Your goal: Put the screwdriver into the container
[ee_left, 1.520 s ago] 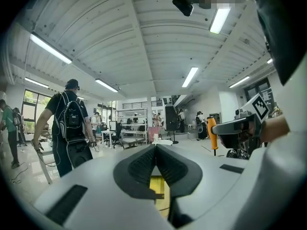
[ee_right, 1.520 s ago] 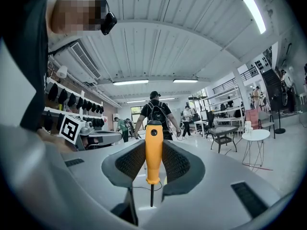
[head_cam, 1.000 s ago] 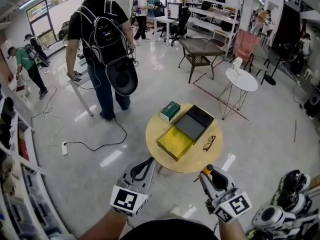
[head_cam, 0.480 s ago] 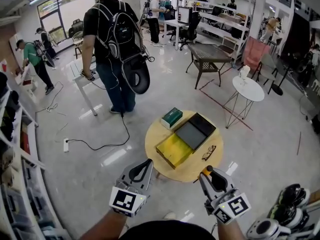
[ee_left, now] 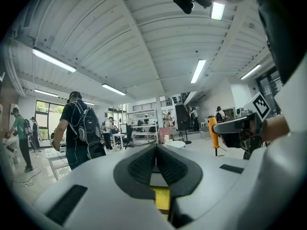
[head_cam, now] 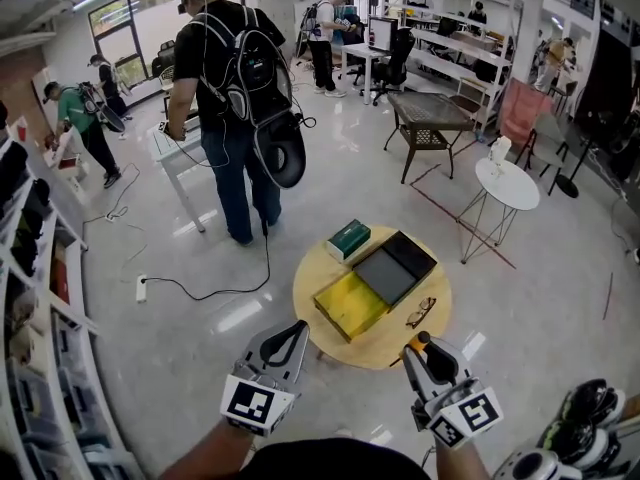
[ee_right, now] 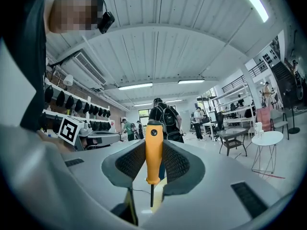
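Right jaws: clamped on the orange handle of the screwdriver (ee_right: 154,152); right gripper (ee_right: 154,166) carries it in the air.
Left jaws: closed on each other with nothing between them; left gripper (ee_left: 155,163) is idle beside the other.
Room: an open workshop floor. A person with a backpack (head_cam: 237,88) stands well beyond the table, and others are farther off.
Round table (head_cam: 308,286): wooden top, just ahead of both grippers and below them.
Yellow container (head_cam: 350,305): open box on the near part of the table, touching a grey tray (head_cam: 385,275) behind it.
Small items: a green box (head_cam: 348,238) at the far edge and a pair of glasses (head_cam: 420,311) at the right edge.
Screwdriver axis: upright in the right gripper view, handle end on top and the thin shaft pointing down below the pads.
Key relation: the yellow container lies forward, lower and a little left of the right gripper (head_cam: 420,346), between the lines of the two grippers. The left gripper (head_cam: 290,333) is about as near, but only the right one has the tool.
Next move, as I judge it: carry forward and left over the box, then lower shaft-first.
Change: the table has drawn closer to the grippers in the head view, the person with the backpack has shifted, and the grip looks the same.
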